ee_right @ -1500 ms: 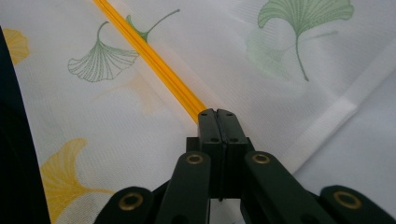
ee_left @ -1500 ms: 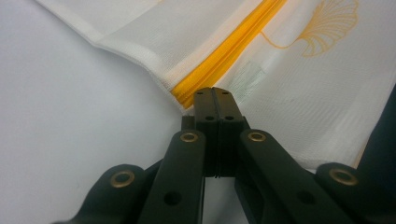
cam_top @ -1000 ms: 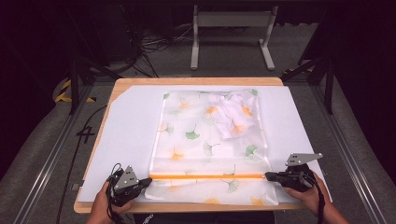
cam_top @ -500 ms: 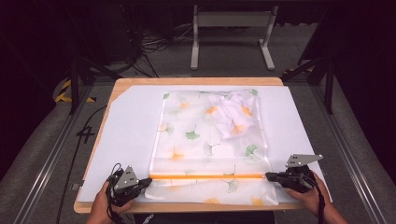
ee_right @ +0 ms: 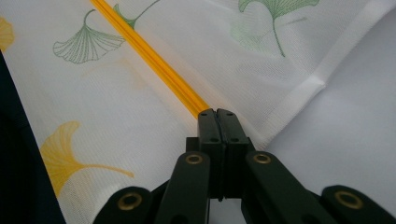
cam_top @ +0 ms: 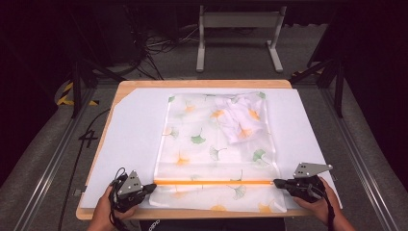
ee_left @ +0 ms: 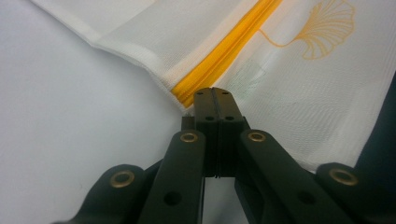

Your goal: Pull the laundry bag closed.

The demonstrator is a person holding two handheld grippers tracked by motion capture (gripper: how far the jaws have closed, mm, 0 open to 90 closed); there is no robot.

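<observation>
Pale wood shows at the rim of the worktop, which is covered by a white sheet. On the sheet, centred and reaching to the near edge, lies a sheer white mesh laundry bag printed with green and yellow ginkgo leaves. A crumpled white garment sits inside it toward the far right corner. An orange zipper runs across the bag, parallel to the near edge. The left gripper rests at the zipper's left end, the right gripper at its right end. In both gripper views the fingers are clenched together, tips at the zipper ends; whether they pinch fabric cannot be told. The bag looks light, limp and prone to sliding or bunching; the stitched zipper tape and hemmed corners seem the firmest places to grasp.
</observation>
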